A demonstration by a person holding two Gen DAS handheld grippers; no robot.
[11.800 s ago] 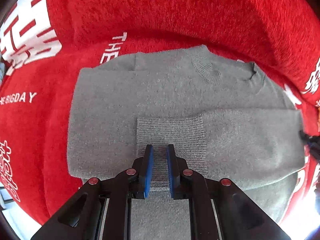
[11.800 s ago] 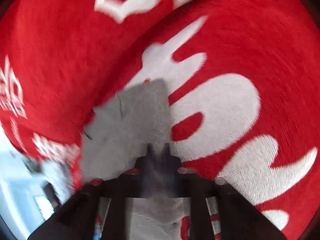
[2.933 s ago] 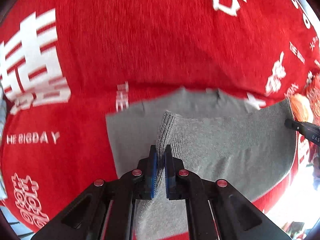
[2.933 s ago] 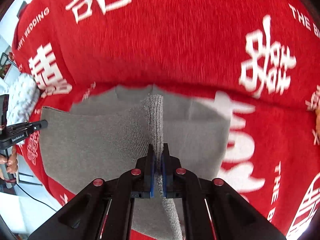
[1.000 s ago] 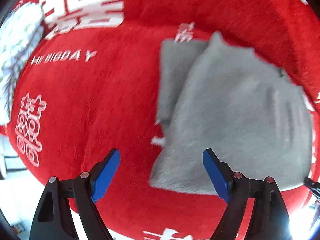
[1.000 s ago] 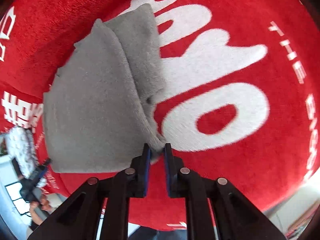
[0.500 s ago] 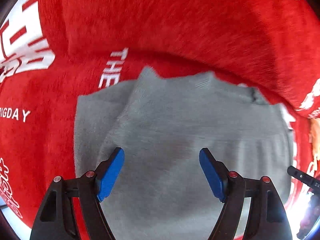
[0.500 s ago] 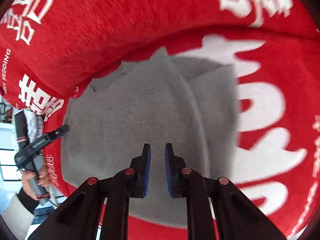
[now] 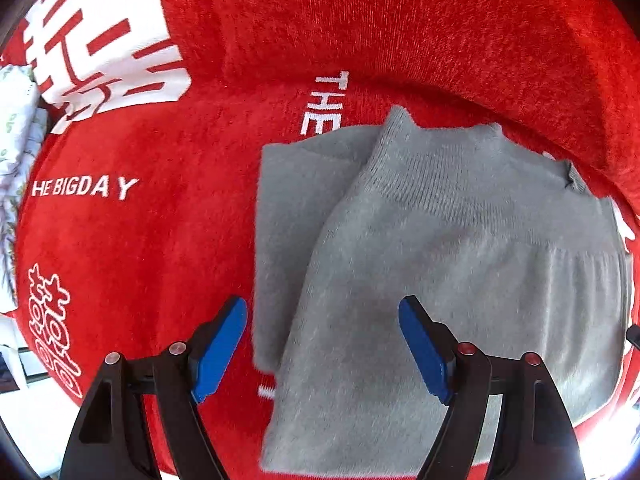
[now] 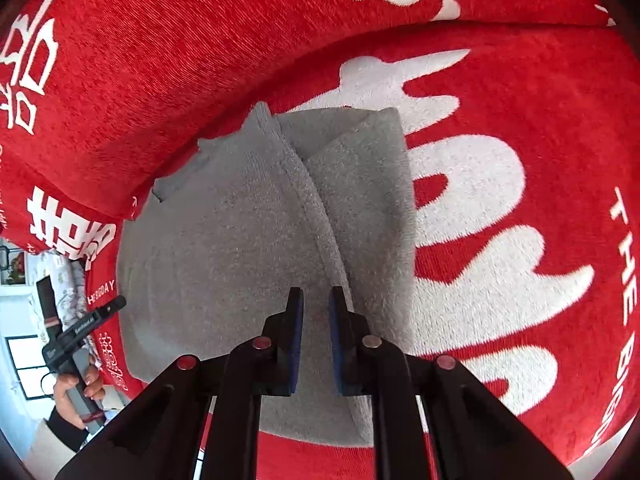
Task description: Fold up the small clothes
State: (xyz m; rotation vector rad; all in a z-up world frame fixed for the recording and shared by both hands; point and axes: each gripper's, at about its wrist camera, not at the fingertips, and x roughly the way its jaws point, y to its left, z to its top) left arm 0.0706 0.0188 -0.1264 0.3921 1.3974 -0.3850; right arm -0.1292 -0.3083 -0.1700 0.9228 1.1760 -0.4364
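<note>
Broadly, a red plush blanket (image 9: 400,40) printed with white characters and the words "THE BIGDAY" (image 9: 84,188) covered the whole surface under both cameras, rising into a thick fold (image 10: 160,80) along the far side. On it lay the gray sweater (image 9: 460,260), folded into a compact bundle with its far edge close against that raised fold. In the left wrist view the sweater's long axis ran from the near edge away toward the fold, tilted a little rightward, and its ribbed hem band (image 9: 440,176) lay across the upper layer at the far end. A lower layer (image 9: 288,220) stuck out on the left from beneath the top one, so the edges did not line up. In the right wrist view the top layer's rolled edge (image 10: 316,216) ran diagonally from the far end down toward the camera.

At the far left of the left wrist view a white patterned fabric (image 9: 16,120) lay beside the blanket.

The left gripper (image 9: 322,344) hovered over the sweater's near left part with its blue jaws spread wide, holding nothing. The right gripper (image 10: 316,316) sat over the near part of the sweater with its jaws nearly together, a narrow gap between them and no cloth visibly pinched. The left hand (image 10: 76,388) showed at the lower left of the right wrist view, wrapped around its gripper's handle.
</note>
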